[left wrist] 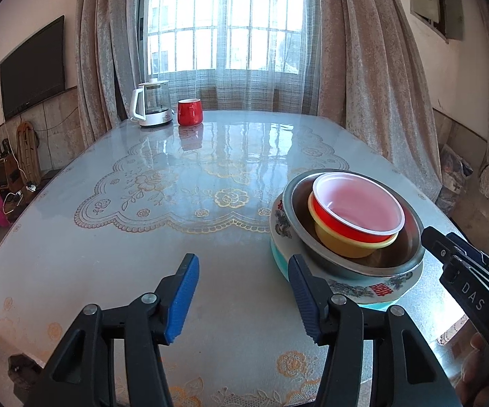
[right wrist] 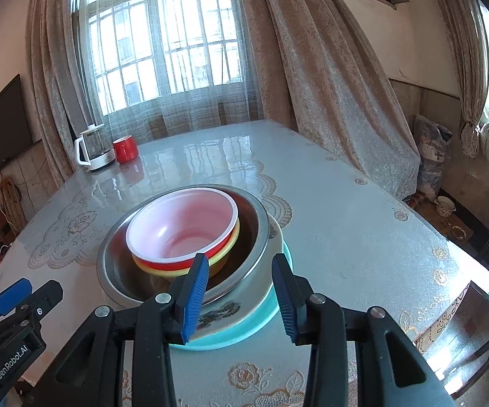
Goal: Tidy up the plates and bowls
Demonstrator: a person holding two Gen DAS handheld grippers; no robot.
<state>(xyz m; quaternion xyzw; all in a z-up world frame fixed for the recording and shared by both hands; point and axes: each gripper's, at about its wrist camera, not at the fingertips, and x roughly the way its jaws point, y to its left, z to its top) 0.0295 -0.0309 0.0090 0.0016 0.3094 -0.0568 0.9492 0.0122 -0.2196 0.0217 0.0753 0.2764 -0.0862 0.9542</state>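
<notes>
A stack stands on the table's right side: a teal plate at the bottom, a white patterned plate, a steel bowl, a yellow bowl, and on top a red bowl with a white inside. My left gripper is open and empty, just left of the stack, its right finger beside the plate rims. My right gripper is open over the stack's near edge; the patterned plate and teal plate show in its gap, and the pads do not press on them.
A white and glass kettle and a red mug stand at the table's far left corner. The glossy table has a lace-pattern cover. Curtains and a window lie behind it, and a wall television hangs at the left.
</notes>
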